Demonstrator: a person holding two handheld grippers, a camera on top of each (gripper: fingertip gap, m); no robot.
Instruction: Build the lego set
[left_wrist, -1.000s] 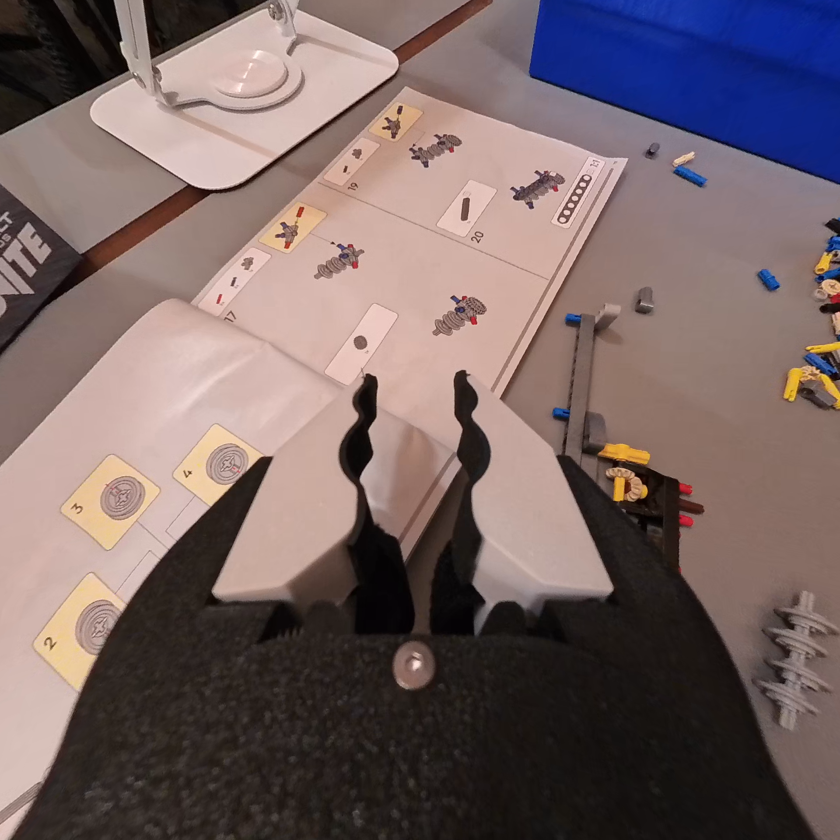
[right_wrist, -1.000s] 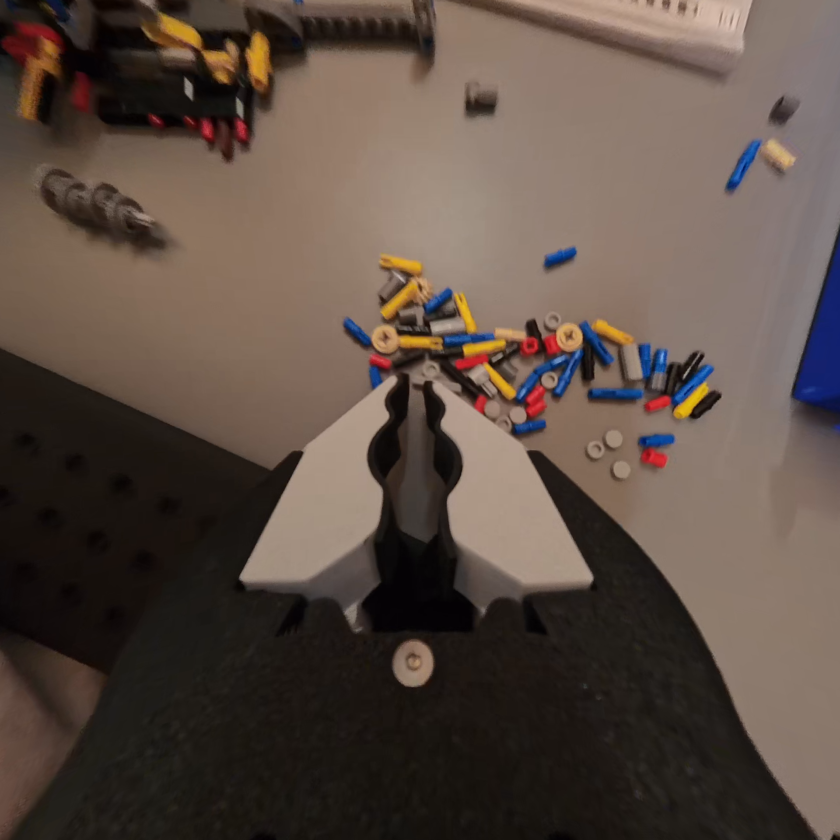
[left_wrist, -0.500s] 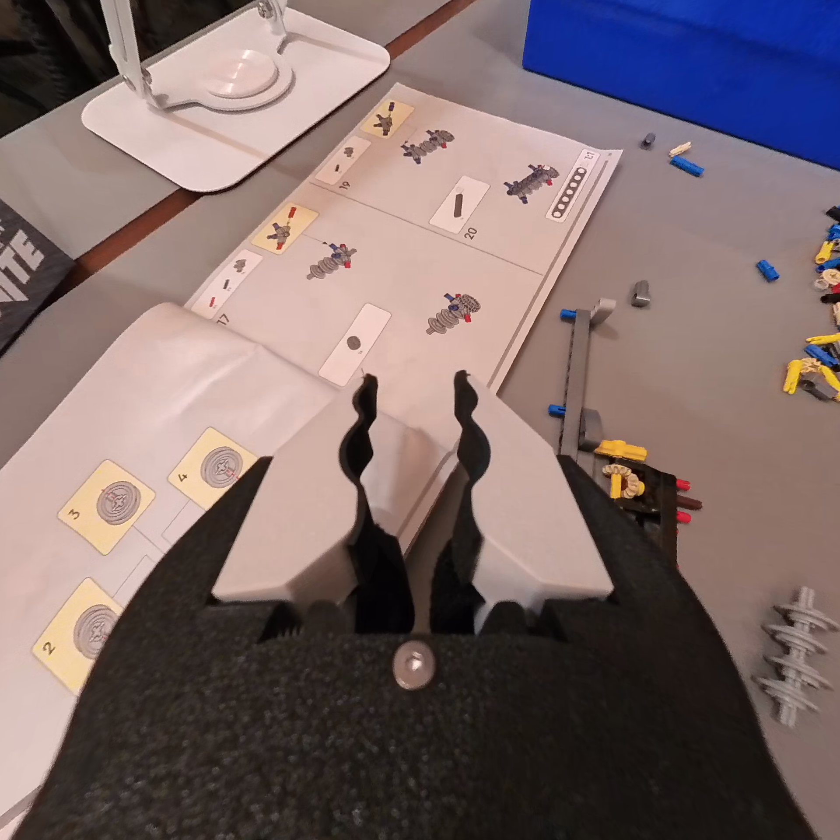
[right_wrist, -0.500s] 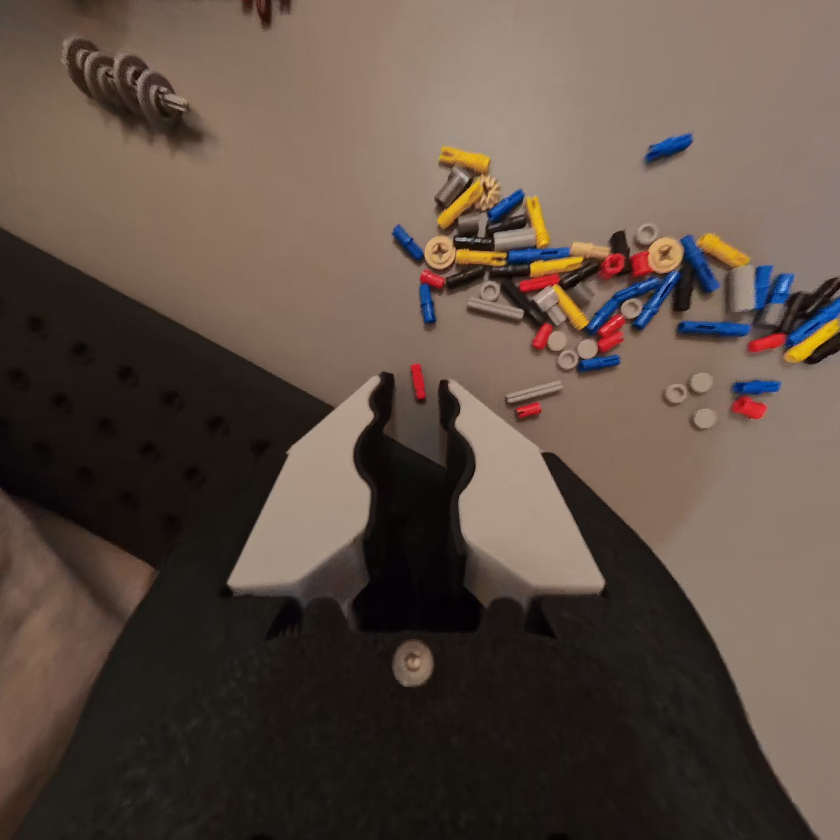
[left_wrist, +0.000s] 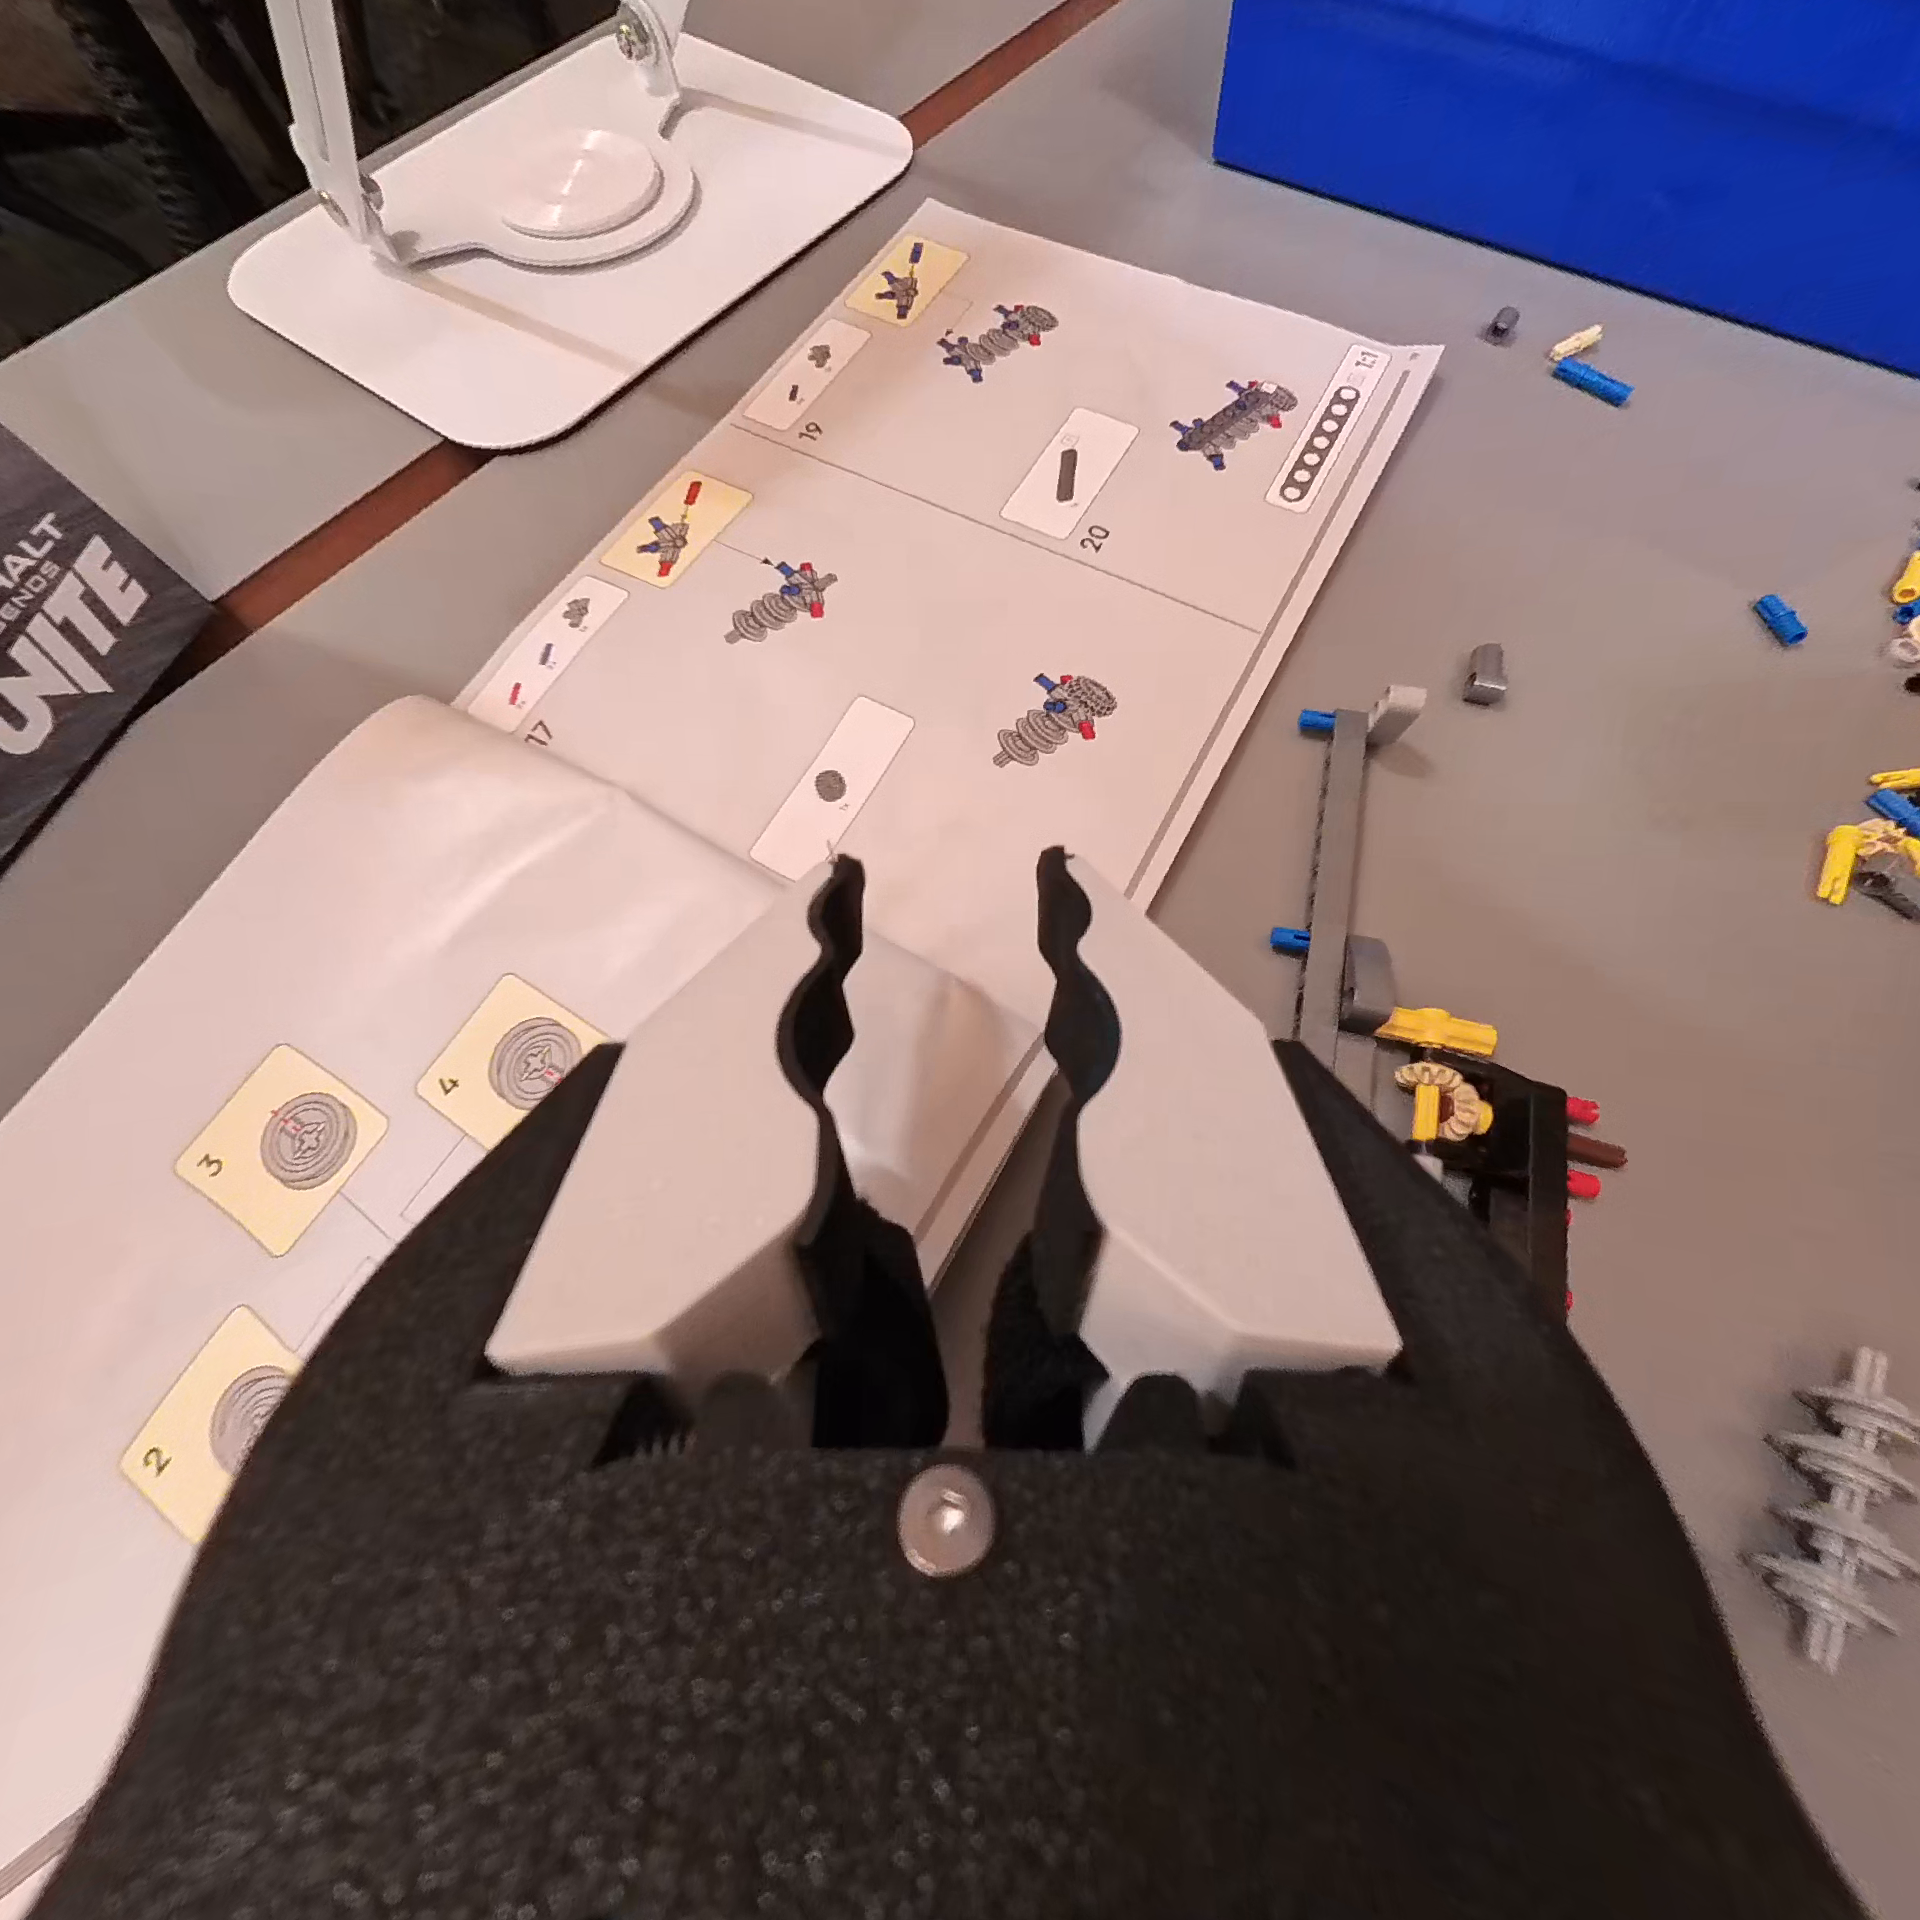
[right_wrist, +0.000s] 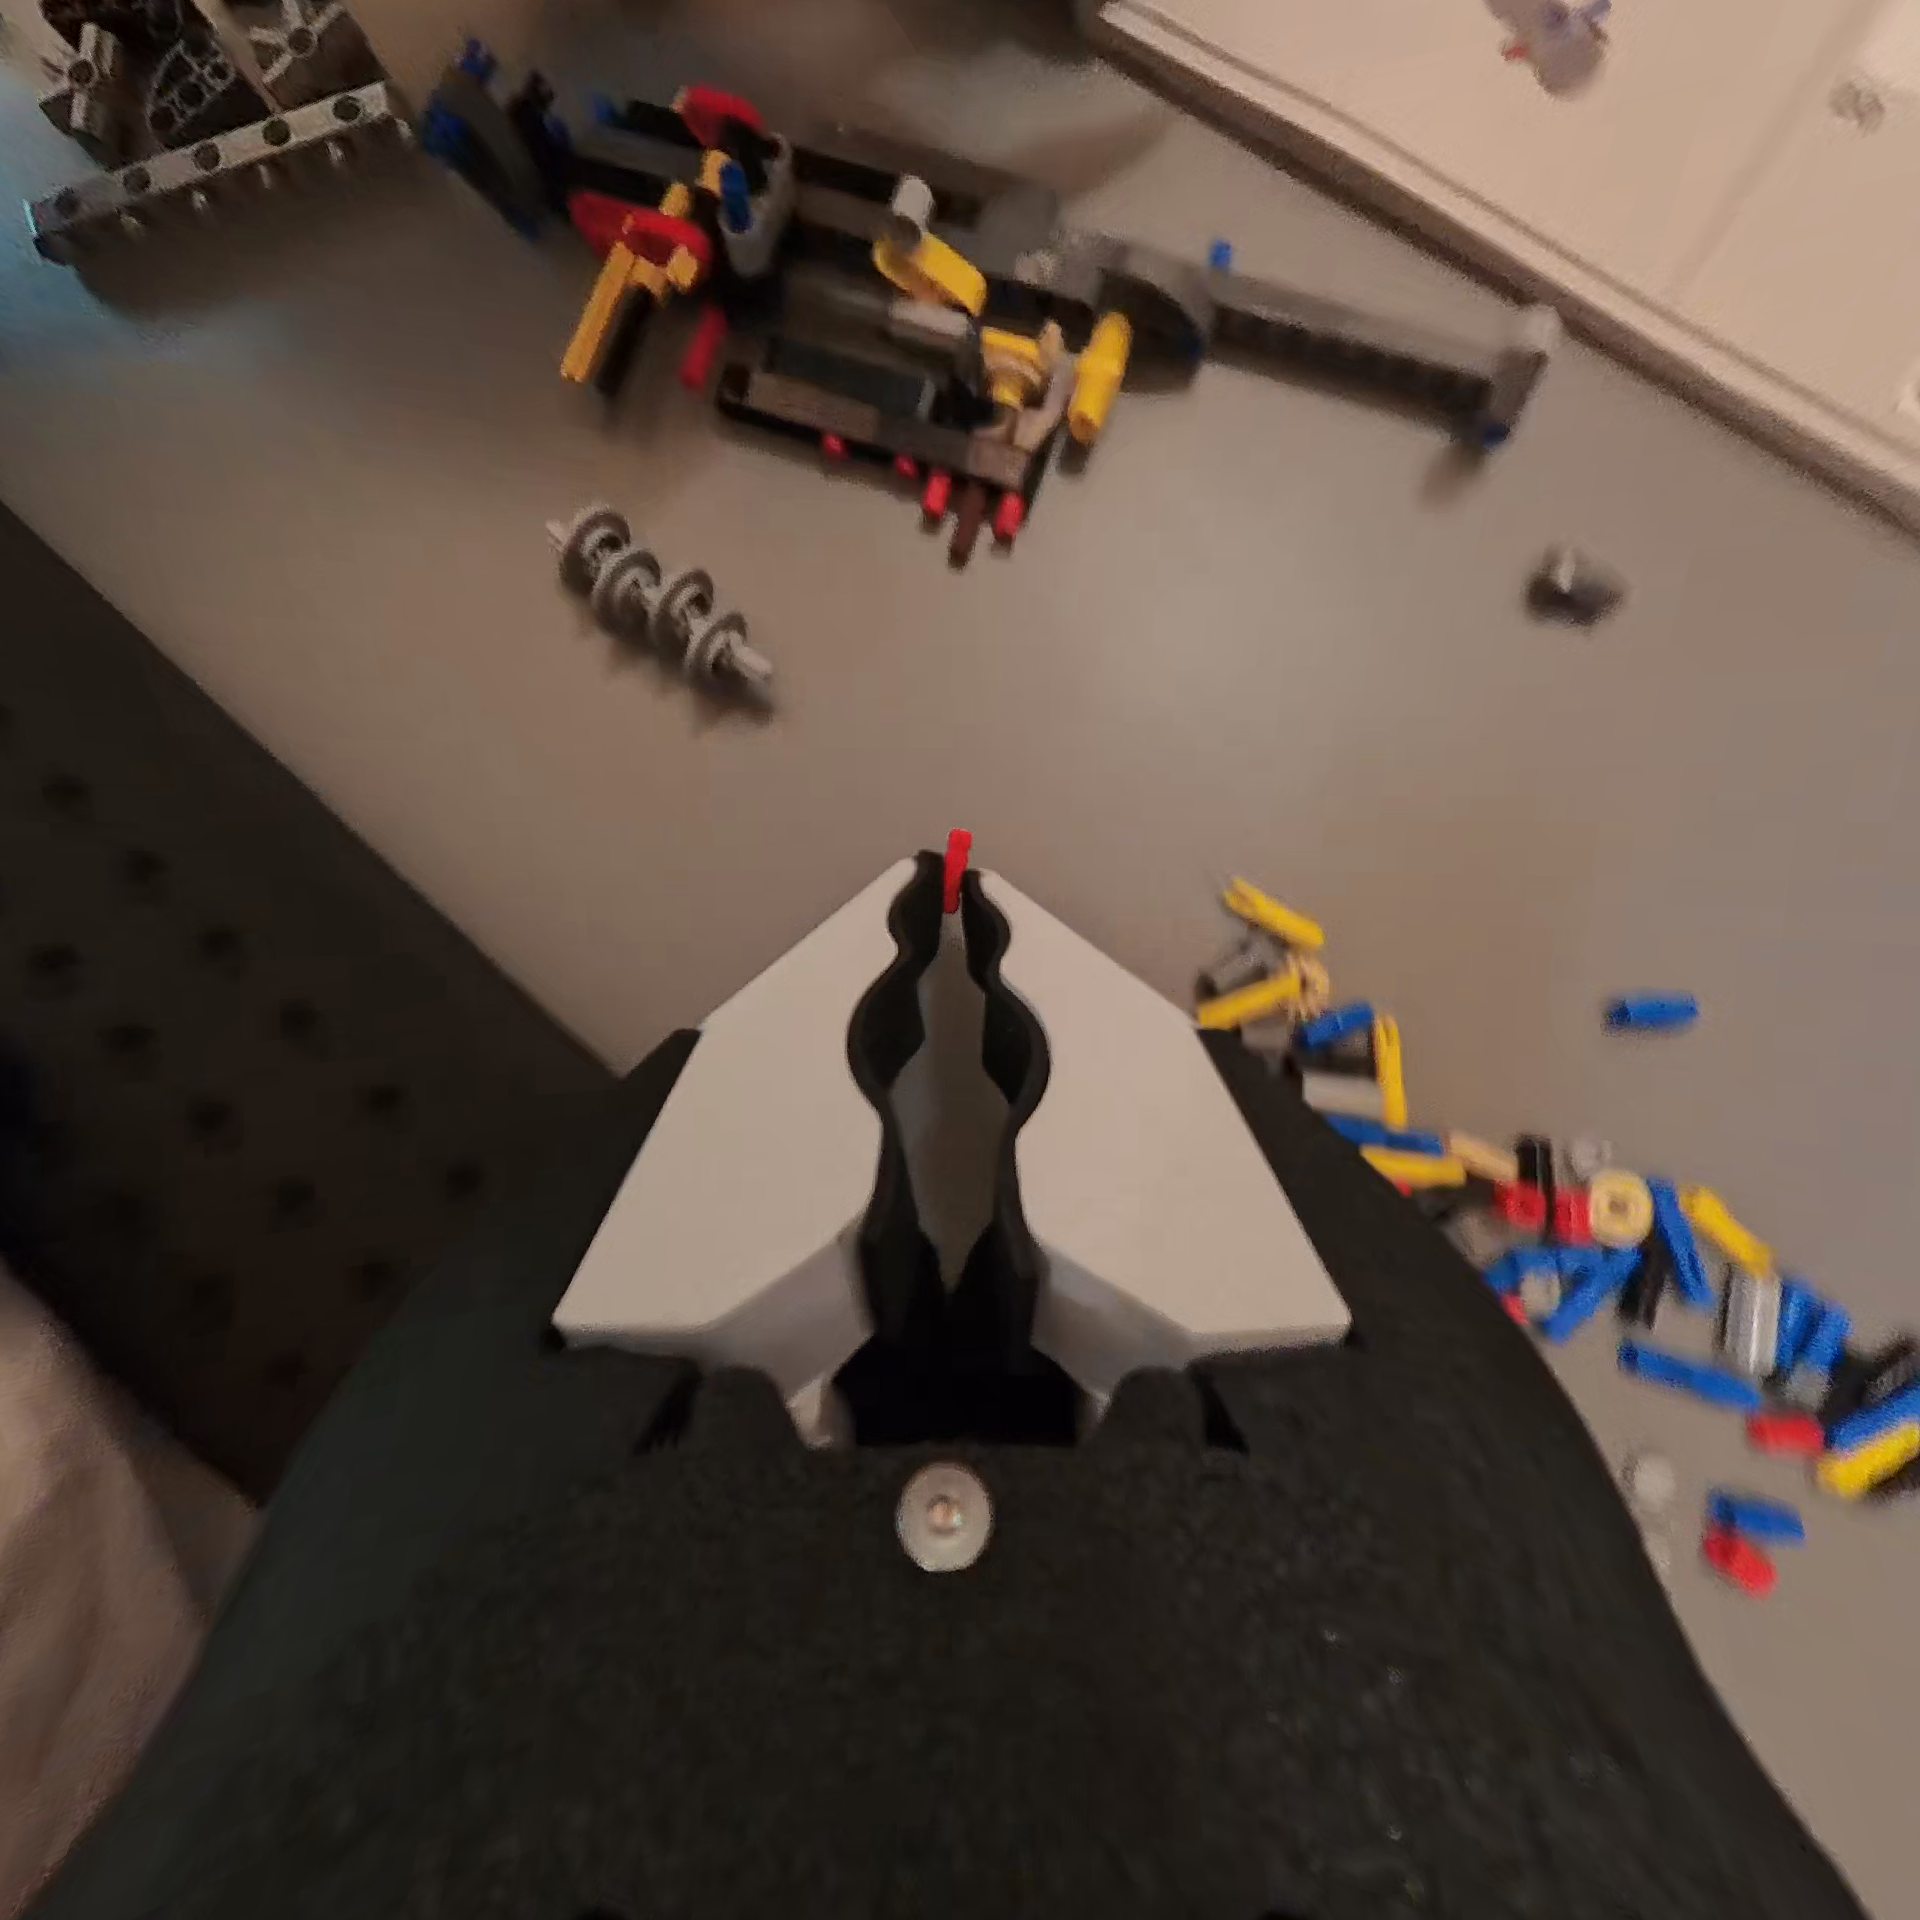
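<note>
Gripping red pin (right_wrist: 956, 871) now, right tongs (right_wrist: 943, 883)

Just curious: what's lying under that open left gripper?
Under the left gripper lies the open instruction booklet, a curled page beneath the fingers. The gripper's black body hides the rest of the page below.

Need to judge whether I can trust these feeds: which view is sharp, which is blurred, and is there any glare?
Left wrist view: mostly sharp, instruction booklet legible in detail; only the grey spiral part at the right edge is smeared. Right wrist view: motion-blurred throughout, the loose parts pile and the partial build streaked, though the red pin in the right gripper stays fairly crisp. No harsh glare; lighting dim and warm.
</note>
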